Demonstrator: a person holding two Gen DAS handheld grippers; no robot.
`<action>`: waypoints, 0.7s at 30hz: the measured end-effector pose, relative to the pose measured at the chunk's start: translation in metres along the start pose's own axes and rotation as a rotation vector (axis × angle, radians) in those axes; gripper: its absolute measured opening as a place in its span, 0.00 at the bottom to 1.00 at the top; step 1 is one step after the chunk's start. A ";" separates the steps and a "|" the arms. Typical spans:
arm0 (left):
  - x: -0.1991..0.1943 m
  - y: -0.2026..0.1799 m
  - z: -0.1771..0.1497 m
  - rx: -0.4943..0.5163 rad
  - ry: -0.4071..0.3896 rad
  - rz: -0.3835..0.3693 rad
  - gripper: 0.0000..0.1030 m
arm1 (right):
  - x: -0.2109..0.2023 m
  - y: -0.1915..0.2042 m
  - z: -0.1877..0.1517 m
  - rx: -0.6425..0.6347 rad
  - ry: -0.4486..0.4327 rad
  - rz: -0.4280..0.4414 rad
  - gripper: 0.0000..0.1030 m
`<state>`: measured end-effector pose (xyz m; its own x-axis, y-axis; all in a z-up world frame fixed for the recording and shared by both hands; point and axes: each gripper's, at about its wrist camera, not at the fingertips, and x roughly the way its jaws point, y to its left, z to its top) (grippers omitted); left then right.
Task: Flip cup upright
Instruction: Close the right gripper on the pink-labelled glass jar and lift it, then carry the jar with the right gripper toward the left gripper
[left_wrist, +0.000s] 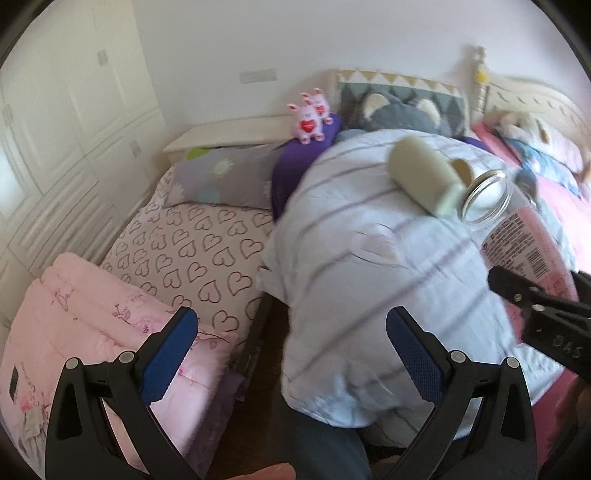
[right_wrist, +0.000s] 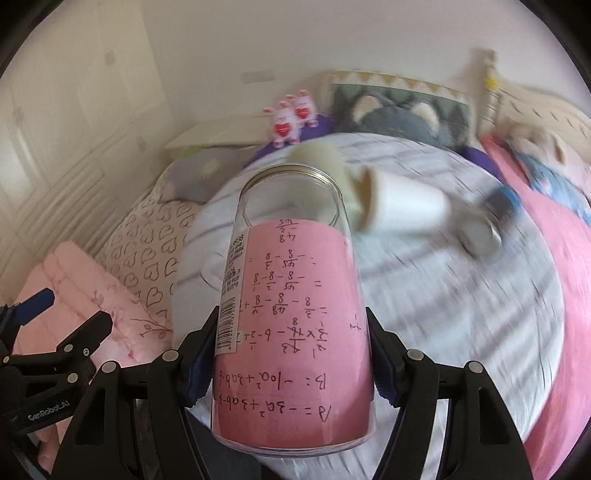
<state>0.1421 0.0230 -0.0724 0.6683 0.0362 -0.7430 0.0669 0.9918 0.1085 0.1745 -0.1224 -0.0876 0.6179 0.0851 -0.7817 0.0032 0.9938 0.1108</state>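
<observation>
Clamped in right gripper (right_wrist: 291, 373) – clear cup (right_wrist: 291, 314), above striped quilt (right_wrist: 461, 314), mouth pointing away; left gripper (left_wrist: 291, 350) wide, empty – keep squeeze firm, rotate slow til mouth's up

the clear cup (right_wrist: 291, 314) carries pink paper inside with handwritten maths, upside down in the right wrist view: "a = -3a² + 3ab - 3" and "b = -10a² + 3ab - 6" nearest its base, then fraction lines with 8, 48 and 45 further up. a white label on its side bears a barcode and small print too fine to read. the black body of the left tongs (right_wrist: 48, 373) reads "genrobot.ai". in the left wrist view the right tongs (left_wrist: 546, 314) show embossed marks, perhaps "d4s".
</observation>
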 end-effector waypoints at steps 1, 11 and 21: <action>-0.003 -0.006 -0.003 0.008 0.001 -0.008 1.00 | -0.001 -0.006 -0.006 0.025 -0.001 -0.006 0.68; -0.019 -0.035 -0.021 0.048 0.021 -0.019 1.00 | 0.019 -0.035 -0.029 0.114 0.008 -0.017 0.68; -0.025 -0.041 -0.025 0.044 0.027 0.000 1.00 | 0.023 -0.036 -0.043 0.109 0.001 -0.014 0.79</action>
<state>0.1041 -0.0153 -0.0750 0.6482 0.0396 -0.7604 0.0999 0.9856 0.1365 0.1550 -0.1532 -0.1363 0.6164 0.0709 -0.7842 0.0975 0.9814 0.1654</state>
